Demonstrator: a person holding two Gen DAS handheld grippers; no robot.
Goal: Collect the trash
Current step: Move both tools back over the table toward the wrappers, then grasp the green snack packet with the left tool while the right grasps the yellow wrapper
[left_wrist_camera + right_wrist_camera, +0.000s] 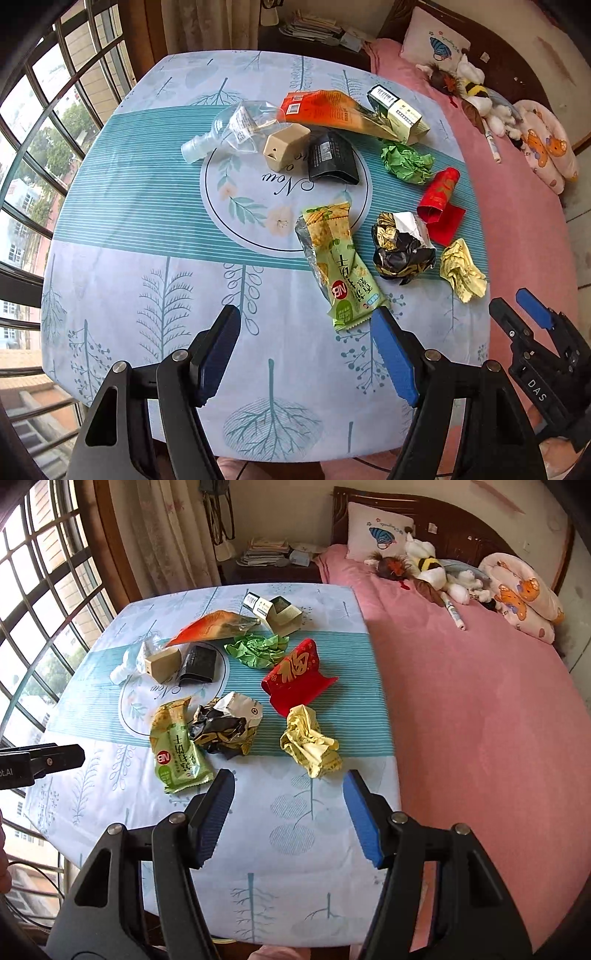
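Observation:
Trash lies scattered on a table (147, 229) with a blue patterned cloth. There is a green cracker wrapper (338, 266) (177, 749), a crumpled black-gold wrapper (400, 247) (225, 727), a yellow paper ball (461, 269) (310, 744), a red envelope (439, 203) (299, 672), a green paper ball (406, 162) (258, 650), an orange bag (325, 109) (210, 627), a black pouch (332, 158), a beige box (286, 146) and a clear plastic bottle (229, 129). My left gripper (306, 317) is open and empty, just short of the green wrapper. My right gripper (288, 779) is open and empty, just short of the yellow ball.
A cigarette carton (399, 112) (273, 611) lies at the table's far side. A bed with a pink sheet (461, 701), a pillow and soft toys (436, 568) borders the table on the right. A barred window (37, 147) is on the left, a nightstand with papers (266, 552) behind.

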